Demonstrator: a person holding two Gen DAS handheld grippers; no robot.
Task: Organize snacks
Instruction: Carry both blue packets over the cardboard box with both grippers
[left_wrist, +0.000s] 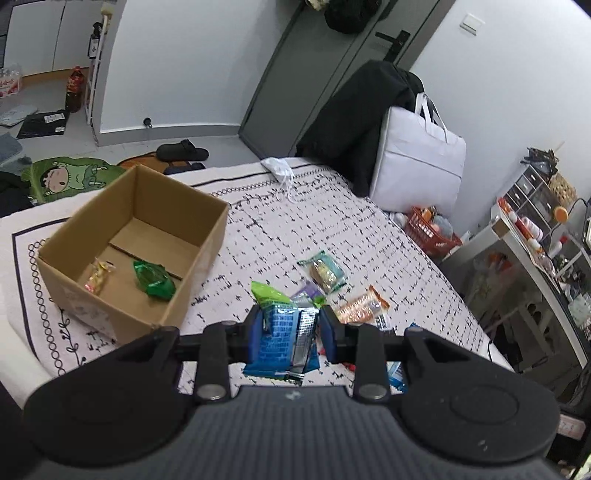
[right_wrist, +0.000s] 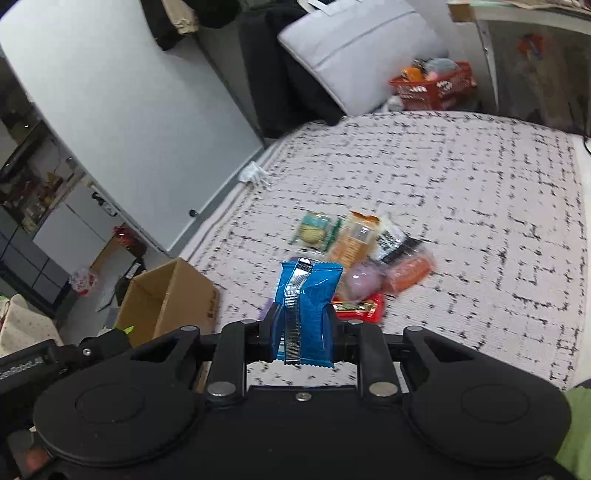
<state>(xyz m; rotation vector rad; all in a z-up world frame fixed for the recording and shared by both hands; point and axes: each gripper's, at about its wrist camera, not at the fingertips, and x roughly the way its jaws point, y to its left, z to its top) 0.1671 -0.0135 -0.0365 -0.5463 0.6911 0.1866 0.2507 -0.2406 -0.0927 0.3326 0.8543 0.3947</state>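
My left gripper (left_wrist: 291, 334) pinches a blue snack packet (left_wrist: 282, 341) between its blue pads; a green-topped packet (left_wrist: 271, 293) shows just past the fingertips, and I cannot tell whether it is pinched too or lies on the bed behind. My right gripper (right_wrist: 303, 325) is clamped on a second blue packet with a silver seam (right_wrist: 304, 306), long axis running up along the fingers, top end standing clear above the tips.

Both packets are off the patterned bedspread (left_wrist: 332, 229). The cardboard box (left_wrist: 122, 206) sits open-topped ahead and to the left of the left fingers, near; a green packet (left_wrist: 153, 280) and a small yellow one (left_wrist: 99, 275) already lie on its floor. From the right wrist, the box (right_wrist: 166, 295) lies further left, past the left gripper's body (right_wrist: 55, 354).

Judgement: the left hand is nearer the box and should drop first. The loose pile (right_wrist: 365, 251) remains ahead of the right fingers.
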